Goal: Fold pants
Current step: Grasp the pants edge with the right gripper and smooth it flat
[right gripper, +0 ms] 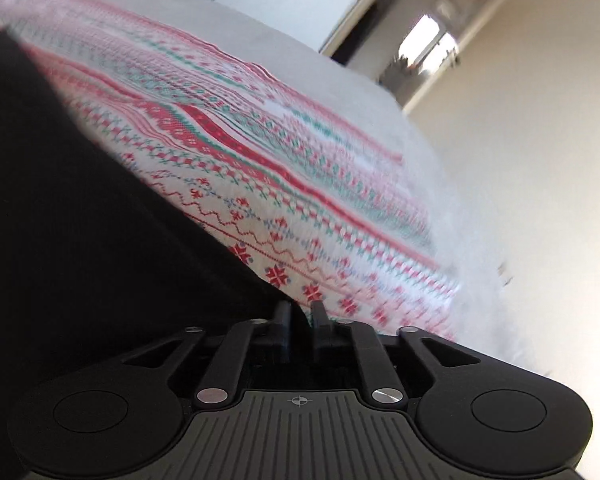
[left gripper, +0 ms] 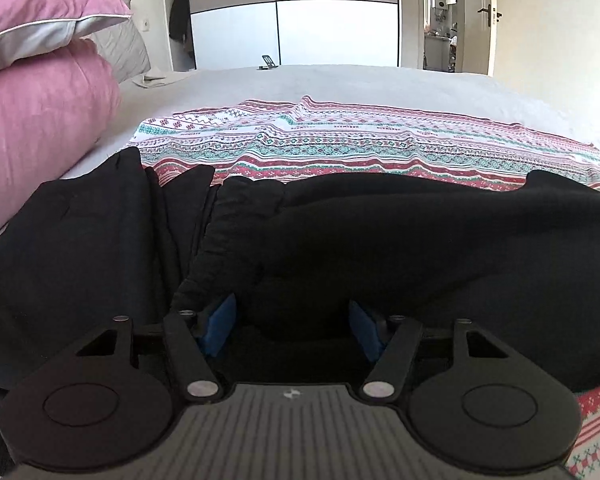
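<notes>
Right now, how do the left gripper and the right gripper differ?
The left gripper stands wide, with black pants bunched between its blue pads; the right gripper is nearly closed at the pants' edge. The left view is level and sharp, the right tilted and blurred. Both point over the patterned blanket.

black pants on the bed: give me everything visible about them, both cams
The pants are plain black, soft matte cloth, no print or label visible. They lie crumpled across the near part of the patterned blanket, with long folds at the left and a rounded bulge in the middle. A bunch of the fabric sits between the left tool blue pads. In the right wrist view the cloth edge runs diagonally to the right tool.
</notes>
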Demonstrator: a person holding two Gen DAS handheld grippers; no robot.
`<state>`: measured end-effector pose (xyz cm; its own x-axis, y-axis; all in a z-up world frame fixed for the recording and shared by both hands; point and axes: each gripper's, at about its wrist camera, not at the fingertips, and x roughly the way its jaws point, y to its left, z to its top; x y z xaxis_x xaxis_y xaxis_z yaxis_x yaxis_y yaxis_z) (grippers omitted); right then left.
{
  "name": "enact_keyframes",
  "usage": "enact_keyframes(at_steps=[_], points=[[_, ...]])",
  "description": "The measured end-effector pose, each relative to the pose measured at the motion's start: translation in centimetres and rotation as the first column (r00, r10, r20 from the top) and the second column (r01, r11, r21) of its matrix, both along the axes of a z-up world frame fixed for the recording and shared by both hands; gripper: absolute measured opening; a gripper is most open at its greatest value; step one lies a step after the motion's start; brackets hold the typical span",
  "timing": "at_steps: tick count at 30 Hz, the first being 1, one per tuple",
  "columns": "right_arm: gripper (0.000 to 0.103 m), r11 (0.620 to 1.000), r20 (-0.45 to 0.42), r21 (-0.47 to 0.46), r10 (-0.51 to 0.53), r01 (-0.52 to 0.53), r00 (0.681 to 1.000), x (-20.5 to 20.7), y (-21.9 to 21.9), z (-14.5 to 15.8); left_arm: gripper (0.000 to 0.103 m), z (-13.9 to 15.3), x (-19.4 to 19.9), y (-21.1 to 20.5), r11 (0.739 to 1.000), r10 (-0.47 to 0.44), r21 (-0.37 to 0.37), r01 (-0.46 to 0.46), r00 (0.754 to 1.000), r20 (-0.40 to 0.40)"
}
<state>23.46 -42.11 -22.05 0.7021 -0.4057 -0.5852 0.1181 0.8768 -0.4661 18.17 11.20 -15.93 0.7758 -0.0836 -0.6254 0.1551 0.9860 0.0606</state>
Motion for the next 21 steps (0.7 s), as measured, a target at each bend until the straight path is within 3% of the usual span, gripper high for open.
enact_keyframes(at_steps=[1,2,3,6,8,10,12,13,14,15,17,19,21], points=[[0.046,1.000,0.027,0.007,-0.018,0.018,0.999,-0.8,0.0,0.8,0.066,0.2,-0.1,0.4,1.000,-0.002,-0.019,0.002,1.000,-0.003],[0.073,0.999,0.065,0.040,-0.033,0.030,0.997,-2.0,-0.2,1.7,0.066,0.5,-0.3,0.7,0.999,-0.002,-0.036,0.002,1.000,-0.004],[0.080,0.995,0.117,0.087,-0.052,0.042,0.992,-3.7,-0.5,2.7,0.067,0.9,-0.6,1.1,0.998,0.000,-0.055,-0.001,1.000,-0.003],[0.080,0.963,0.233,0.251,-0.162,0.102,0.959,-8.5,-2.9,5.1,0.074,2.4,-1.9,1.6,0.994,-0.028,-0.105,0.034,0.998,0.060],[0.080,0.908,0.250,0.391,-0.259,0.147,0.933,-10.7,-5.1,5.4,0.077,3.0,-2.0,1.2,0.991,-0.049,-0.119,0.060,0.994,0.097],[0.077,0.876,0.186,0.454,-0.270,0.161,0.945,-11.0,-6.6,4.2,0.077,2.3,-0.8,0.6,0.991,-0.043,-0.125,0.048,0.998,0.044],[0.073,0.878,0.052,0.409,-0.296,0.250,0.954,-9.6,-8.0,1.6,0.077,0.4,0.8,0.4,0.994,-0.028,-0.112,0.021,0.998,-0.058],[0.073,0.865,0.032,0.420,-0.315,0.273,0.948,-9.3,-9.1,0.5,0.077,-0.5,1.3,0.6,0.995,-0.019,-0.100,0.011,0.997,-0.073],[0.066,0.848,0.061,0.459,-0.327,0.264,0.943,-9.6,-10.4,0.3,0.077,-0.8,1.1,0.8,0.995,-0.027,-0.102,0.021,0.998,-0.058],[0.037,0.829,0.076,0.481,-0.363,0.285,0.929,-9.7,-11.6,0.4,0.076,-0.8,0.9,0.9,0.994,-0.035,-0.106,0.030,0.998,-0.049],[0.019,0.804,0.066,0.476,-0.437,0.357,0.897,-9.3,-13.1,1.0,0.074,-0.8,0.5,1.2,0.994,-0.041,-0.106,0.036,0.998,-0.048],[0.019,0.799,0.047,0.483,-0.431,0.358,0.901,-8.7,-13.7,1.5,0.073,-0.9,0.5,1.5,0.992,-0.053,-0.113,0.048,0.998,-0.046],[0.019,0.818,0.031,0.455,-0.410,0.352,0.912,-8.3,-13.5,1.7,0.073,-1.0,0.6,1.6,0.991,-0.054,-0.124,0.048,0.998,-0.041]])
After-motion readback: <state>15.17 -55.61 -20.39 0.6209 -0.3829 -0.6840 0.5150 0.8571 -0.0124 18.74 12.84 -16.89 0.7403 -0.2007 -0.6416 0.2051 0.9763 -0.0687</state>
